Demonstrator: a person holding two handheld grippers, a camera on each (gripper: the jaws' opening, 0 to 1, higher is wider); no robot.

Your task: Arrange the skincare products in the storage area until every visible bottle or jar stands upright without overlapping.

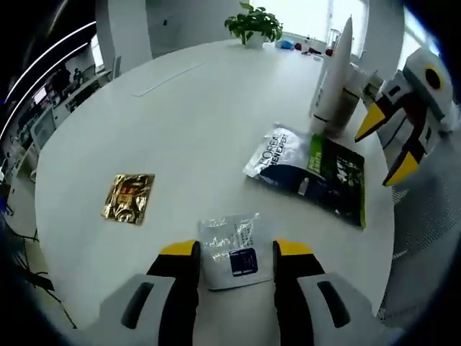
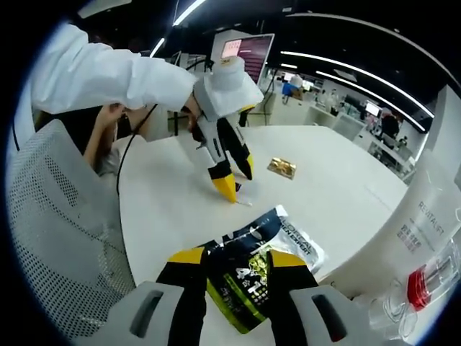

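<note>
On the round white table point(image 1: 144, 130), three flat sachets: a small clear-and-white sachet point(image 1: 230, 249) with a dark blue patch, lying flat between the yellow tips of the left gripper point(image 1: 235, 252); a gold sachet point(image 1: 129, 197) well apart to its left; a large dark pack point(image 1: 310, 173) with a green edge, printed "L'OREAL MEN EXPERT" and "4 in 1", flat near the table edge. Left jaws open wide, straddling the small sachet without visibly pinching it. Behind the dark pack, a tall white tube point(image 1: 333, 79) standing upright, label unreadable in the left gripper view; far across the table, one potted plant point(image 1: 253, 25). In the right gripper view, right gripper point(image 2: 236, 261) open, its jaws either side of the dark pack point(image 2: 248, 277), nothing visibly clamped; touching or not, cannot tell. Right of it a large white container point(image 2: 414, 231) marked "REVITALIFT", and one clear small bottle point(image 2: 425, 285) with a red band lying beside it. Gold sachet point(image 2: 282, 168) farther back. Left gripper point(image 2: 230, 184) tips down on the table, held by a white sleeve point(image 2: 101, 76). Mesh chair point(image 2: 61, 238) at left.
</note>
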